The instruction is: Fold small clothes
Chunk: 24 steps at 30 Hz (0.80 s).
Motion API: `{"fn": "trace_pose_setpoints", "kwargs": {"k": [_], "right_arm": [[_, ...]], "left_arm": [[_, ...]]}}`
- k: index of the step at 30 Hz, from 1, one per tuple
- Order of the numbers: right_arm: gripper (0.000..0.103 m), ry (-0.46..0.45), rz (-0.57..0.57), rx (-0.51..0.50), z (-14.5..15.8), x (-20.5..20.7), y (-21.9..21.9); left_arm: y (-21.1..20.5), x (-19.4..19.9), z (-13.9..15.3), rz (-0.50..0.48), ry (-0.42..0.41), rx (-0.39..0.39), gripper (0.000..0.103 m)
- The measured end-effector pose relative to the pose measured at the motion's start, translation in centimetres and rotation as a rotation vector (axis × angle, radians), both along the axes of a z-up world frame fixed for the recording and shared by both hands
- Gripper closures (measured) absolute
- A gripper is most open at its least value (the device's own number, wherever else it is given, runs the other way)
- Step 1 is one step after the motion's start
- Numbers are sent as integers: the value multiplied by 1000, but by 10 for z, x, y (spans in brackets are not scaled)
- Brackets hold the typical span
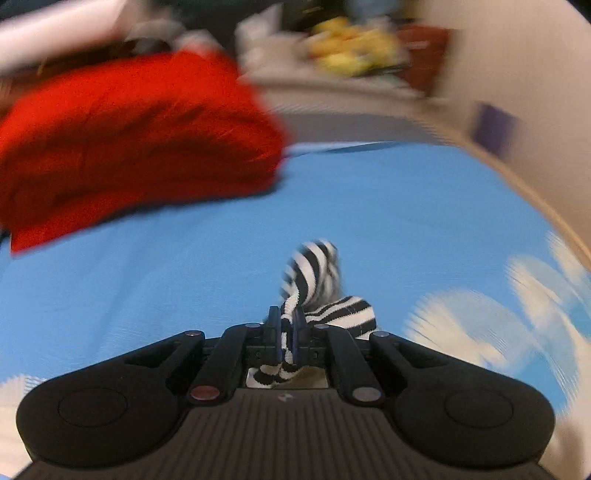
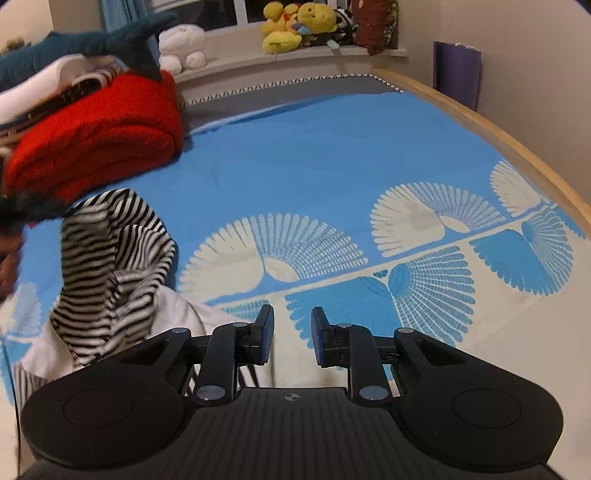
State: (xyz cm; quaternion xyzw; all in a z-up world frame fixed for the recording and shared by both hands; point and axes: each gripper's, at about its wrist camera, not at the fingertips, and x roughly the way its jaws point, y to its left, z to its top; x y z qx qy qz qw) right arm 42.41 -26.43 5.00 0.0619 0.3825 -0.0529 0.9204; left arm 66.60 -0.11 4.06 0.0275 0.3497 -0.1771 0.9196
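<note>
Left gripper (image 1: 285, 325) clamps striped garment (image 1: 314, 273); right gripper (image 2: 292, 325) parted, empty, over bedspread (image 2: 332, 147).

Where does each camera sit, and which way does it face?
Left wrist: on the left gripper, looking along its fingers, shut on the striped garment, over the blue bedspread.
Right wrist: on the right gripper, open and empty, facing the windowsill toys.
Shared: garment, bedspread, red blanket.
</note>
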Motion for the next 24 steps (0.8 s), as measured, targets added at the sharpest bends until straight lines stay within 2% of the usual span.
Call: {"fn": "trace_pose_setpoints", "kwargs": {"k": [3, 5, 8, 10, 11, 13, 16, 18, 19, 21, 23, 24], "right_arm": [[80, -26, 5, 21, 8, -8, 3], [80, -39, 7, 38, 12, -13, 4], [80, -49, -1, 75, 18, -23, 4], [80, -54, -3, 105, 21, -29, 5], [80, -58, 4, 116, 22, -33, 8], [79, -61, 26, 127, 22, -39, 15], [78, -22, 52, 193, 13, -48, 24], [78, 20, 52, 251, 2, -51, 30], [78, 43, 56, 280, -3, -52, 33], [78, 105, 66, 359, -19, -54, 41], [77, 180, 72, 439, -38, -57, 50], [75, 211, 69, 468, -47, -59, 54]], "left_arm": [[2, -113, 29, -178, -82, -8, 98], [7, -188, 33, -282, -87, -6, 98], [18, -285, 24, -430, 9, 57, 93], [32, -330, 16, -443, 65, 79, 90], [41, -338, 13, -385, 85, 68, 84], [60, -340, 10, -207, 121, -9, 80], [88, -327, -9, 70, 213, -179, 80], [95, -313, -28, 210, 275, -260, 79], [98, -308, -43, 276, 336, -321, 79], [104, -295, -68, 326, 457, -417, 78], [104, -294, -90, 365, 543, -491, 66], [107, -296, -98, 388, 573, -508, 63]]}}
